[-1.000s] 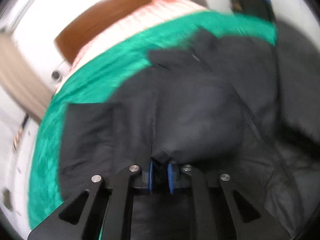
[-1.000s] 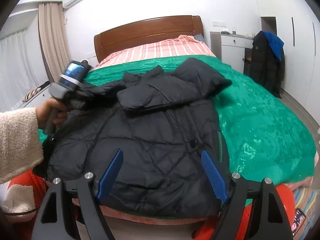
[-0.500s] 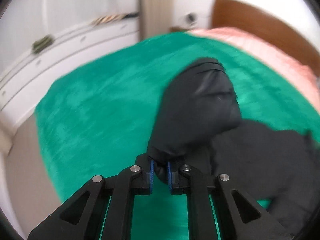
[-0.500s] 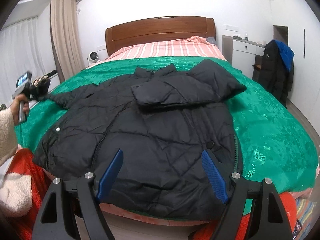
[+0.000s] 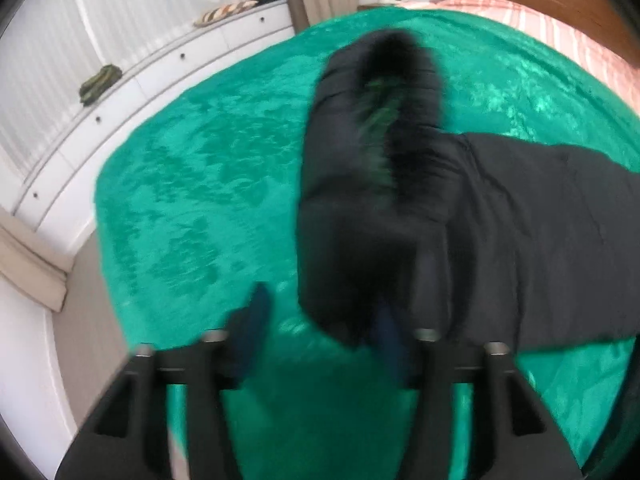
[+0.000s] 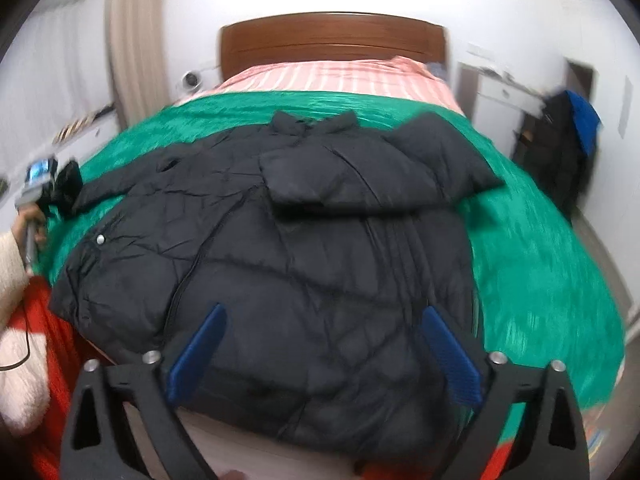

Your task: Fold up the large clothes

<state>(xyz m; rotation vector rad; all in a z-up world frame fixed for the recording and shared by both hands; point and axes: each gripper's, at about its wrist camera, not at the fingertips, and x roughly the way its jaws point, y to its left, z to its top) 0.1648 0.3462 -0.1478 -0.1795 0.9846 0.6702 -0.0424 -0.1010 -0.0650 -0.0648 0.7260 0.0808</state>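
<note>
Quilted black fabric, puffy and stitched in diamonds, makes up the jacket (image 6: 288,248), which is spread flat on the green velvety bedspread (image 6: 532,264). Its collar is pointed at the wooden headboard (image 6: 332,42), its hem at the foot edge, so the long axis runs along the bed. At the left edge the sleeve (image 5: 372,184) is stretched outward; the left tool (image 5: 320,336) is seen opening, the cuff between its blurred pads but not pinched. Bare bedspread is left around that sleeve. The right tool (image 6: 320,344) is opening wide, empty, above the hem.
</note>
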